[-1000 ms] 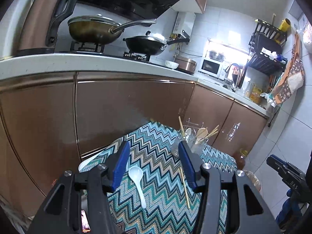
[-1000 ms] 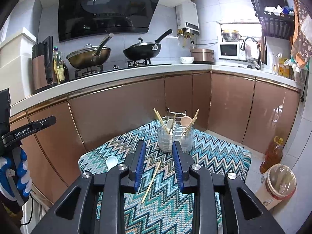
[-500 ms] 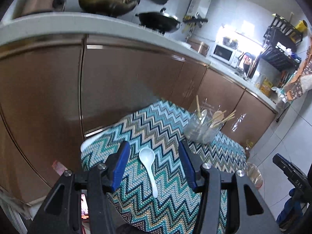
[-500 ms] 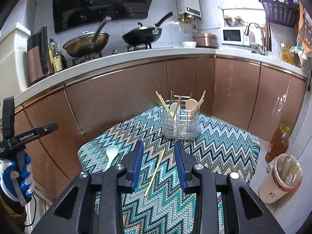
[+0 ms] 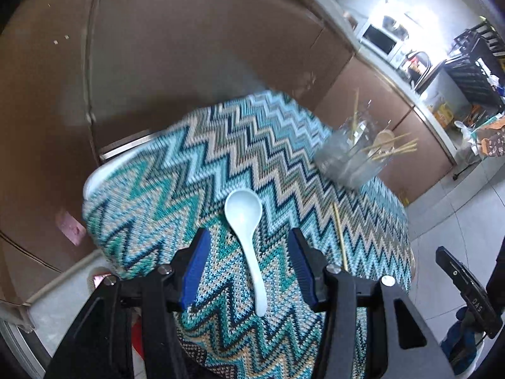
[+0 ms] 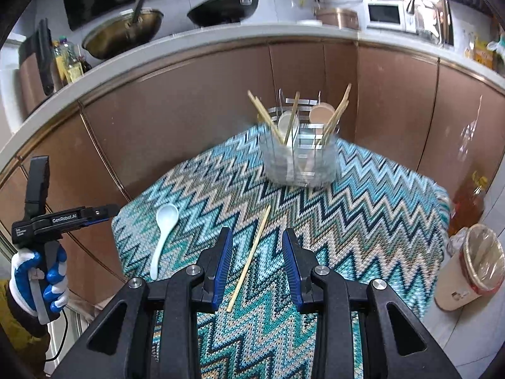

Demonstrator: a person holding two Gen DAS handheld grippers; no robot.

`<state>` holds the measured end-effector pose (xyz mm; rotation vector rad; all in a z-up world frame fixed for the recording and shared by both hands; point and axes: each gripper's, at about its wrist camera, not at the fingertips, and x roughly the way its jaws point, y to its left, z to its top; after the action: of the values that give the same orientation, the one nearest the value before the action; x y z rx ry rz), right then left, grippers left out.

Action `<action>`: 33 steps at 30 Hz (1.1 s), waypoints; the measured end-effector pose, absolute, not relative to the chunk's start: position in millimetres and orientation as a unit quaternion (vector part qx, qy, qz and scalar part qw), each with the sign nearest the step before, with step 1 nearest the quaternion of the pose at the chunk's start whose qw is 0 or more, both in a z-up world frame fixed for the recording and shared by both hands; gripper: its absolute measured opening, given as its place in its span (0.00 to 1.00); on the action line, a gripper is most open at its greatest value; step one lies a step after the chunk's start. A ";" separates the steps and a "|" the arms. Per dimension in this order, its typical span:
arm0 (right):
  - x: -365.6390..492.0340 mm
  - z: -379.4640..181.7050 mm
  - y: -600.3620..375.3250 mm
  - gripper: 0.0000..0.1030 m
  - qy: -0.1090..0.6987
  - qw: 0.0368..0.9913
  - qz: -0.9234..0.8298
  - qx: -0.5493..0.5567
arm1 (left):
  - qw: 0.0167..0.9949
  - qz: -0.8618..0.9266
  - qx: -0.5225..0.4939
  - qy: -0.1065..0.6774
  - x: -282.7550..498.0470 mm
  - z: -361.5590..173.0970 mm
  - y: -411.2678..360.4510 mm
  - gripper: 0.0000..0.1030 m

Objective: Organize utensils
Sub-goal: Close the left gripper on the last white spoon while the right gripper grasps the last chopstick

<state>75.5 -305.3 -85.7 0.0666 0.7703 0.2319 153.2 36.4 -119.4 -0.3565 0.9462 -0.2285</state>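
A white ceramic spoon (image 5: 244, 227) lies on the zigzag-patterned cloth (image 5: 195, 161), its handle running between the jaws of my open left gripper (image 5: 247, 243), which hovers over it. The spoon also shows in the right wrist view (image 6: 163, 230). A single wooden chopstick (image 6: 251, 255) lies on the cloth (image 6: 363, 208) between the jaws of my open right gripper (image 6: 257, 241); it also shows in the left wrist view (image 5: 340, 237). A clear utensil holder (image 6: 300, 161) with chopsticks and spoons stands at the far side; it also shows in the left wrist view (image 5: 350, 158).
Brown cabinet fronts (image 6: 195, 110) rise just behind the table. A lined bin (image 6: 470, 271) and an oil bottle (image 6: 467, 202) stand on the floor to the right. The gloved hand holding the left gripper (image 6: 41, 243) is at the table's left edge.
Both grippers have tilted down and moved closer to the table. The spoon now sits between the left jaws and the chopstick between the right jaws. Nothing was picked up.
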 end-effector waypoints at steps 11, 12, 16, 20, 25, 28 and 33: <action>166.1 -148.4 -292.2 0.31 0.485 0.861 0.142 0.065 | 0.823 -0.150 -0.189 0.514 210.2 -170.9 34.2 0.36; 173.6 -152.8 -290.3 0.31 0.491 0.857 0.142 0.065 | 0.820 -0.154 -0.190 0.517 214.7 -173.4 34.3 0.35; 212.0 -175.0 -287.8 0.25 0.525 0.836 0.141 0.072 | 0.812 -0.163 -0.184 0.529 229.9 -181.1 32.7 0.29; 240.3 -191.1 -282.9 0.21 0.547 0.823 0.136 0.065 | 0.806 -0.168 -0.173 0.540 241.2 -188.6 29.1 0.24; 267.5 -210.4 -271.9 0.18 0.573 0.807 0.133 0.052 | 0.801 -0.171 -0.161 0.550 250.1 -194.0 23.3 0.20; 278.3 -221.9 -268.7 0.17 0.588 0.797 0.128 0.046 | 0.797 -0.174 -0.154 0.557 255.4 -194.9 19.1 0.19; 287.8 -229.4 -265.8 0.11 0.596 0.792 0.125 0.042 | 0.792 -0.174 -0.140 0.569 263.3 -198.7 10.6 0.13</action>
<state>287.8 -265.8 -229.4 0.0906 1.2818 0.2684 263.3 10.6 -198.7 -0.3010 1.2243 -0.3739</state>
